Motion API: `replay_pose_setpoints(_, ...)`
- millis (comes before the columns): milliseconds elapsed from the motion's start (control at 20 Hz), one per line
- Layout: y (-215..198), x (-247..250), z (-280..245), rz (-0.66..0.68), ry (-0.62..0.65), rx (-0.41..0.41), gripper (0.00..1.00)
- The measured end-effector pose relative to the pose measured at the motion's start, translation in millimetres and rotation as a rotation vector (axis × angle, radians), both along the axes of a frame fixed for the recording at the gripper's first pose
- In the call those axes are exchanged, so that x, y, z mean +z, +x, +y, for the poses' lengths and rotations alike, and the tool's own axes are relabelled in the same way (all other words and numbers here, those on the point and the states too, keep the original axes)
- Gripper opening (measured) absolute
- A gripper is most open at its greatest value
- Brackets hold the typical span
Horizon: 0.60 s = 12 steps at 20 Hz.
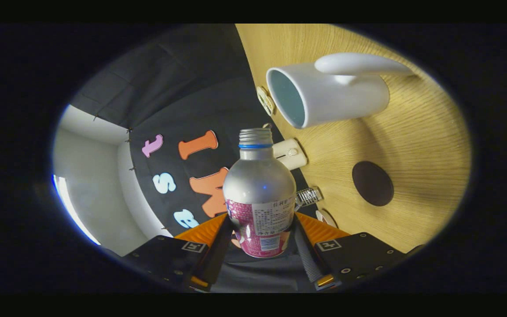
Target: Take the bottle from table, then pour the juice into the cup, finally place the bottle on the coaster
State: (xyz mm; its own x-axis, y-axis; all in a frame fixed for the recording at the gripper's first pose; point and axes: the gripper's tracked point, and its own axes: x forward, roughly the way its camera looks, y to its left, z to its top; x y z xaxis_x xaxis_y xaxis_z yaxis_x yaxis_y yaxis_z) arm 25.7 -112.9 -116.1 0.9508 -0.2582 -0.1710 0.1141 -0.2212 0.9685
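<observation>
My gripper (pixel 260 235) is shut on a silver bottle (pixel 259 189) with a pink label, both fingers pressing its lower body. The bottle is uncapped, with a threaded neck and a blue ring, and its mouth points ahead of the fingers. The whole view is rolled sideways, so the wooden table (pixel 416 145) stands like a wall to the right. A white cup (pixel 328 94) with a large handle rests on that table, its open mouth facing the bottle's neck from beyond and to the right. A dark round coaster (pixel 372 183) lies on the table right of the bottle.
A small white device (pixel 291 154) sits at the table's edge just behind the bottle's neck. A clear ribbed object (pixel 308 196) and a round pale disc (pixel 265 100) also lie along that edge. The black booth cloth and a white wall fill the left side.
</observation>
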Motion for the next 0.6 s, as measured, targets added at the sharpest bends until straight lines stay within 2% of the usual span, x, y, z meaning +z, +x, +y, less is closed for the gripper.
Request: replay_pose_setpoints(600, 2.8, 9.7, -3.4, -0.051, 0.051, -0.028, 0.76)
